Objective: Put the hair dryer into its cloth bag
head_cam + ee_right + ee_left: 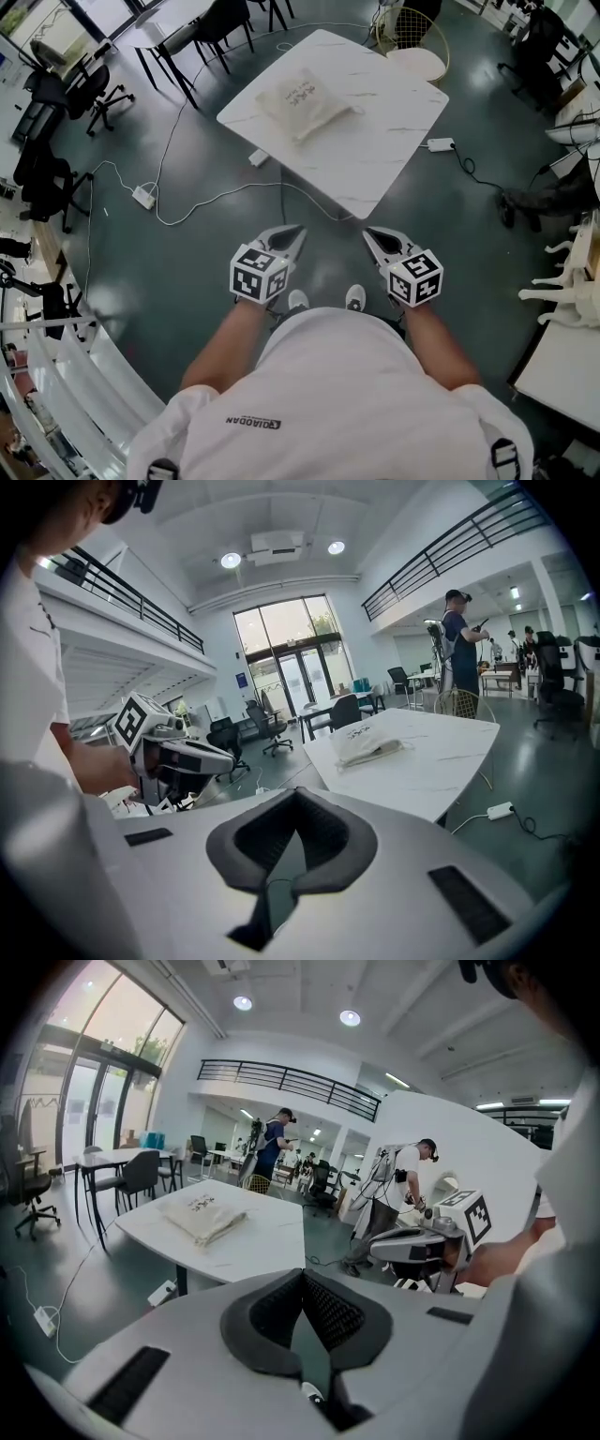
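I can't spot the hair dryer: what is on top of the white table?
Only the cloth bag lies on the white table; its cloth hides whatever is inside.

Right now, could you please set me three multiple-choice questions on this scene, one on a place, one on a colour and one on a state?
1. Where does the cloth bag lie?
A. On a shelf
B. On the table
C. In a drawer

2. What colour is the table top?
A. Black
B. Red
C. White

3. How do the left gripper and the right gripper stand?
A. Both shut, holding nothing
B. Both wide open
C. Both shut on the bag

Answers:
1 B: the head view shows the bag resting on the table top.
2 C: the top is white with faint veins.
3 A: each gripper view shows its jaws closed together with nothing between them.
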`<state>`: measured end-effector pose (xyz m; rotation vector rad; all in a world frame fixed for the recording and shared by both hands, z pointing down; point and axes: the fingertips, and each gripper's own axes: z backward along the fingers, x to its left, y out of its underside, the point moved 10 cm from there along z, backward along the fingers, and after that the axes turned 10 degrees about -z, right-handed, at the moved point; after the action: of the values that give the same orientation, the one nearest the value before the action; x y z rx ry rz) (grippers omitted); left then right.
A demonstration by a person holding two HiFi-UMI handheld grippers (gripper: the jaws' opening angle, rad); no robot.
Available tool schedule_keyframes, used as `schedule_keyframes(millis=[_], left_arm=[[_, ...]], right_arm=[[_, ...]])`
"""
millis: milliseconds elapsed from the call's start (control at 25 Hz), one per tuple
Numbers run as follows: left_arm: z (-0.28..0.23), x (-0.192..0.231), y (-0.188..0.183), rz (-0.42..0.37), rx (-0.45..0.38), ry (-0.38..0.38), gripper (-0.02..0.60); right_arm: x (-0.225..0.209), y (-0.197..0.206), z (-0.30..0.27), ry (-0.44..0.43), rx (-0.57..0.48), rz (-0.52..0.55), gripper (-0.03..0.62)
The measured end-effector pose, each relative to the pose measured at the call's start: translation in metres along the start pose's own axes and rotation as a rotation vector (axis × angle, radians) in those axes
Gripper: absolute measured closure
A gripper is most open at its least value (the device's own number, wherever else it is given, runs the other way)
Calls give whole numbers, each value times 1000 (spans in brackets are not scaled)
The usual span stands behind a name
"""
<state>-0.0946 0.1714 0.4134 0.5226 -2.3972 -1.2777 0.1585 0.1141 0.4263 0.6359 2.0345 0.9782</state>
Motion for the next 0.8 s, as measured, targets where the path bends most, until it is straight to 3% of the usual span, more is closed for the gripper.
schedule_keyframes(millis=[800], left_arm=[[3,10,-3,-24,-9,2,554]], right_arm=[[11,-8,-4,1,-20,20,574]])
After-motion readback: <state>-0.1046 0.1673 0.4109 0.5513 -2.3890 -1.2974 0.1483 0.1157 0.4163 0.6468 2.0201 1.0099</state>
